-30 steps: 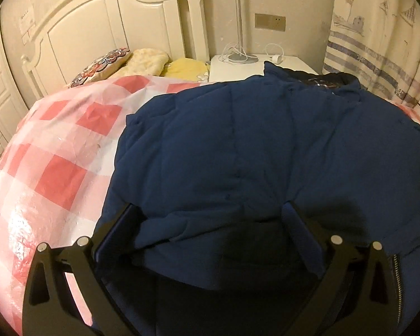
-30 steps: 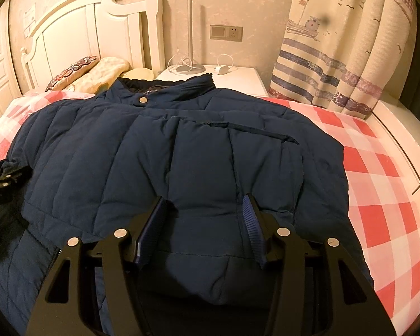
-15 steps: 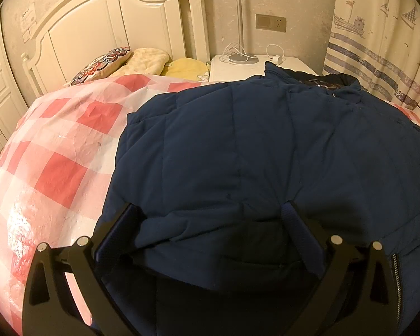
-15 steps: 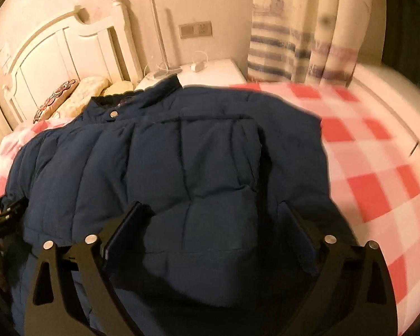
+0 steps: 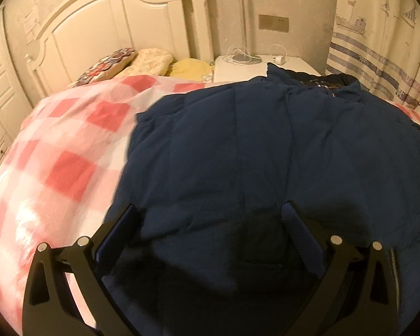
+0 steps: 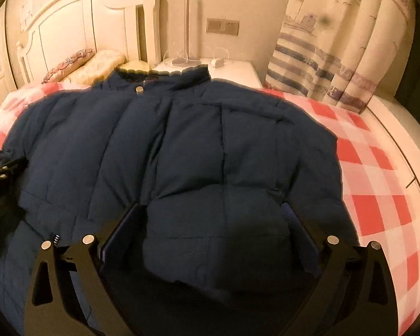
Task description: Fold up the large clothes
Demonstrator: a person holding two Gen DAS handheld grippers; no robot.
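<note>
A home bedroom: a bed (image 5: 70,145) under a red-and-white checked cover, with a white carved headboard (image 5: 112,25) and pillows (image 5: 151,58) against it; beside it a white nightstand (image 6: 232,68) with a lamp base and cables. A wall socket (image 6: 222,26) and a boat-print curtain (image 6: 336,42) sit behind.

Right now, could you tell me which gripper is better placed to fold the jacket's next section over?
Probably the left. The left gripper stands open at the navy jacket's edge beside the bare checked bedspread. The right gripper, jaws just opened wide, straddles a sleeve that already looks folded in.
</note>
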